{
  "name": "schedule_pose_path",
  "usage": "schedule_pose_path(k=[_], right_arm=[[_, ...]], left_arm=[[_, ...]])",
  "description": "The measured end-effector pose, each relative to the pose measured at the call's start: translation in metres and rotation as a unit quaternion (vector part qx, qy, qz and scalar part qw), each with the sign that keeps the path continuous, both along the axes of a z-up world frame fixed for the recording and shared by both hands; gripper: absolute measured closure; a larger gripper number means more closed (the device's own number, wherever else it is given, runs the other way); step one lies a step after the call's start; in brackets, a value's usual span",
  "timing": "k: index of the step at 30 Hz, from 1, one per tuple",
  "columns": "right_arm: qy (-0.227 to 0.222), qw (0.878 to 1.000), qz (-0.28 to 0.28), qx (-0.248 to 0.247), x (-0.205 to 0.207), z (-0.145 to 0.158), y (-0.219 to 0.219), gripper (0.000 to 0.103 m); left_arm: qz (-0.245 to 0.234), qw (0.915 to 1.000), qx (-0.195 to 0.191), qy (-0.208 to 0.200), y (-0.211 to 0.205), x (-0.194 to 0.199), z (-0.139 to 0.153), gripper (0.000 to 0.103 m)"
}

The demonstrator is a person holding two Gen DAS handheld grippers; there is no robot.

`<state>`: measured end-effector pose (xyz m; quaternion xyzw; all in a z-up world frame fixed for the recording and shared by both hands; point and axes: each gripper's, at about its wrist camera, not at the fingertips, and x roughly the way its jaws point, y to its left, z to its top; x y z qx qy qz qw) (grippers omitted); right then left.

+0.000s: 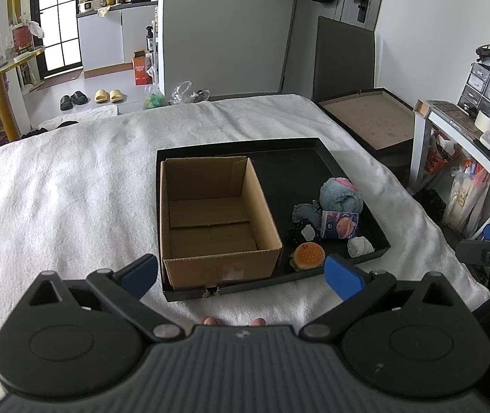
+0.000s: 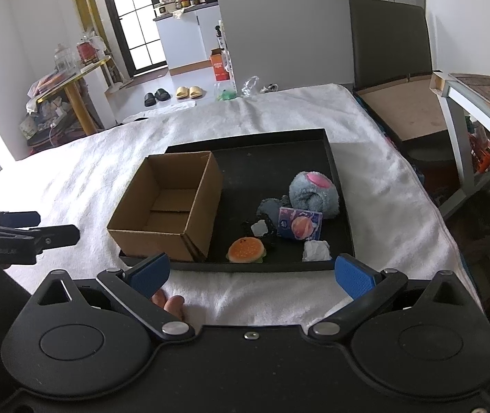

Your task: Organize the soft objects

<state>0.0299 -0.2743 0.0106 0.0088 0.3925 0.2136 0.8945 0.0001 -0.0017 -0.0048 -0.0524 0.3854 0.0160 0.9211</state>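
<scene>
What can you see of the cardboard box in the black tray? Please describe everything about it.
The cardboard box is plain brown corrugated board, rectangular, open at the top and empty; its bottom flaps show inside. It stands upright in the left part of the black tray, near the tray's front edge. The soft objects lie to its right, apart from it. Neither gripper touches it.

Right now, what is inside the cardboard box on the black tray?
The cardboard box looks empty: only its folded bottom flaps show. Its near wall hides the front strip of the floor. The soft items lie beside it on the black tray.
</scene>
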Motion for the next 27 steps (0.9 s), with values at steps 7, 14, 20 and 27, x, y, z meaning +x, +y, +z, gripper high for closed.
schedule_pose_path(k=[7, 14, 20, 27], right_arm=[[0.000, 1.000, -0.009, -0.002, 0.002, 0.001, -0.004, 0.000], [0.001, 1.000, -0.010, -0.002, 0.003, 0.000, -0.006, 0.000], [0.004, 1.000, -0.010, -0.003, 0.004, -0.004, -0.006, 0.000], [0.004, 1.000, -0.006, -0.002, 0.007, -0.010, 0.000, 0.000]], left_arm=[[-0.001, 1.0000, -0.002, -0.005, 0.003, 0.001, 0.003, 0.001], [-0.006, 1.0000, -0.004, -0.004, 0.005, 0.004, 0.005, 0.001], [-0.009, 0.9999, -0.003, -0.006, 0.009, 0.006, 0.004, 0.001], [-0.004, 1.0000, 0.005, -0.002, 0.021, 0.018, 0.001, 0.001]])
